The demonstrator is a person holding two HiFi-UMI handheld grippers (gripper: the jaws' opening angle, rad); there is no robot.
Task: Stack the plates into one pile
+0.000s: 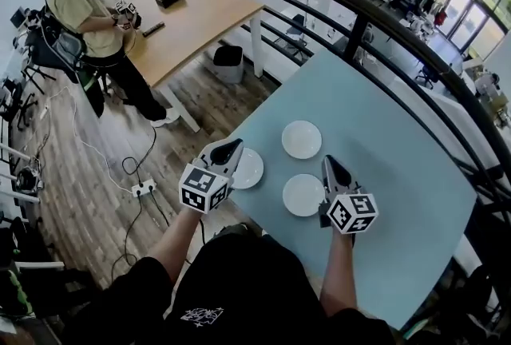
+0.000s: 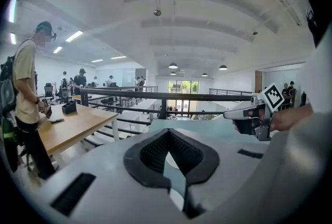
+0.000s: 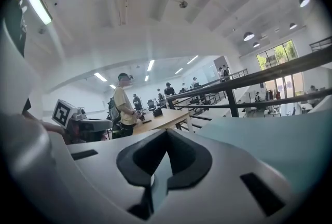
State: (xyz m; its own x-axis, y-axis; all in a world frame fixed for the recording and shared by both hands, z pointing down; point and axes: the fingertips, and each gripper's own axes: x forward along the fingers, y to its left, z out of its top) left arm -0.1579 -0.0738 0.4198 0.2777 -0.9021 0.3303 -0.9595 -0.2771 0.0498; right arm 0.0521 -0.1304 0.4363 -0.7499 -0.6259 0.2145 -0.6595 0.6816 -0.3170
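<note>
Mezzanine of an open office, black railing curving round a pale blue table; wood floor below, with a wooden desk and a standing person well off ahead and to the left of both tools. Three white plates lie flat on the blue table, all apart, none stacked. Left gripper sits at the table's left edge, jaws closed together with nothing between them; its own view shows the dark pads meeting at the tip. Left plate lies just right of and under this gripper's tip, which overlaps its rim in the head view; contact cannot be told. Right gripper is over the table, jaws likewise pressed shut and empty, pads meeting at the tip. Near plate lies just to this gripper's left, its rim right beside the gripper body. Far plate lies ahead of both tips, between the two grippers, closer to the right one's line. Each gripper shows in the other's view: the right one level off to the left gripper's right, the left one off to the right gripper's left. Both point roughly level, away from the holder, across the table toward the railing.
</note>
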